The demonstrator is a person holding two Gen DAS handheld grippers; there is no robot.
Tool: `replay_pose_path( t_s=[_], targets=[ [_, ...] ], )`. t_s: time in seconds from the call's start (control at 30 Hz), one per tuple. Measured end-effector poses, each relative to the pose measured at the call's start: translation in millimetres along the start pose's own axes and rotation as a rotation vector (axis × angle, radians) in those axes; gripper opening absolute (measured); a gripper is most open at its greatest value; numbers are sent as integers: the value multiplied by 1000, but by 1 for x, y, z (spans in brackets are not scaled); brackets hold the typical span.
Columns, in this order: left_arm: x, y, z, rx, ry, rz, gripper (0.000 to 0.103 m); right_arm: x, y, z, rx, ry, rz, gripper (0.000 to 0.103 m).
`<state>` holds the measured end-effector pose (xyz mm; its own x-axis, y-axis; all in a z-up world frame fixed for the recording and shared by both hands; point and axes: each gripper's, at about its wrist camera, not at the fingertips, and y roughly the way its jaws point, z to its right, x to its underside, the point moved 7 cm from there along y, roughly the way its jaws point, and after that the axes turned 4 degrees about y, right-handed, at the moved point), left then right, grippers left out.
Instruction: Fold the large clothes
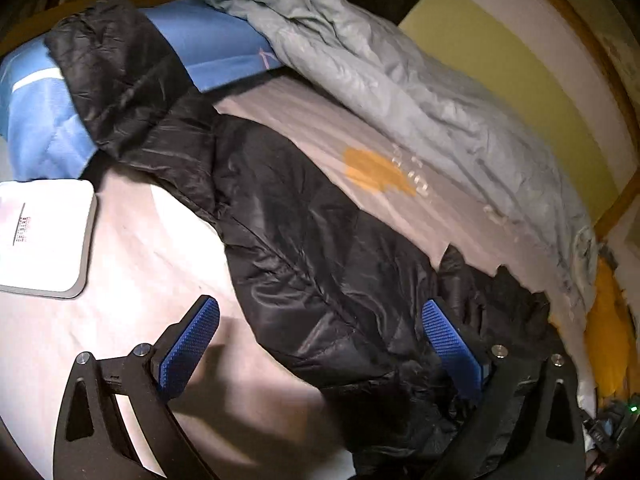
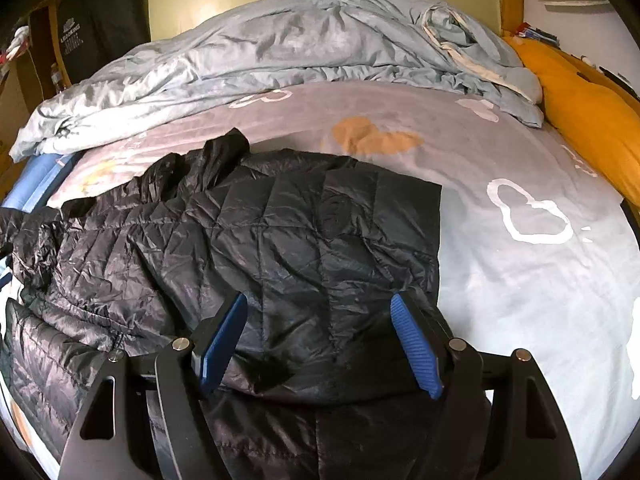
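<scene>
Both tongs point steeply down at a bed covered by a grey sheet (image 2: pixel 520 272) printed with white outlines and an orange patch. The left tongs (image 1: pixel 320 344) are spread wide, their blue ribbed pads (image 1: pixel 190 344) pinching nothing; the left pad hangs above bare sheet, while the right pad sits at the crumpled edge of the black quilted puffer jacket (image 1: pixel 304 240), though whether it touches the fabric cannot be told. The right tongs (image 2: pixel 320 344) are also spread, with nothing pinched, above the near hem of the same jacket (image 2: pixel 280 240); the shiny fabric lies between and beneath the pads. The jacket lies spread across the middle of the bed, its body fairly flat toward the right tongs and its far end rumpled over a blue pillow (image 1: pixel 208 44). A crumpled pale blue-grey duvet (image 2: pixel 280 52) is bunched along the far side, a mustard-yellow cushion (image 2: pixel 592 120) lies at the bed's edge, and a flat white rounded-corner box (image 1: pixel 44 236) rests on the sheet near the left tongs.
</scene>
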<state>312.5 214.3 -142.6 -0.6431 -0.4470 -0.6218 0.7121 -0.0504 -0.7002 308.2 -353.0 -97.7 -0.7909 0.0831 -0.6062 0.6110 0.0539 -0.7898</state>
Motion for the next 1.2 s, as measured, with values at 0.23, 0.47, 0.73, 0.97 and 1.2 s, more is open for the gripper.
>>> replay_pose_path(
  t_s=[0.23,0.47,0.73,0.97,1.2],
  targets=[
    [11,22,-4,23,-43,-82,21,0,2,-2,-2,-10,-3,76],
    [-4,-27,57,49,199,113,3,0,2,-1,-2,-5,-3,76],
    [31,-82,178,295,457,215,4,3,-1,-4,-10,3,-4,76],
    [105,-31,220,192,578,-39,6,3,-3,0,-14,14,-4,76],
    [91,-45,207,186,494,-10,65,2,-6,8,-17,32,0,76]
  ],
)
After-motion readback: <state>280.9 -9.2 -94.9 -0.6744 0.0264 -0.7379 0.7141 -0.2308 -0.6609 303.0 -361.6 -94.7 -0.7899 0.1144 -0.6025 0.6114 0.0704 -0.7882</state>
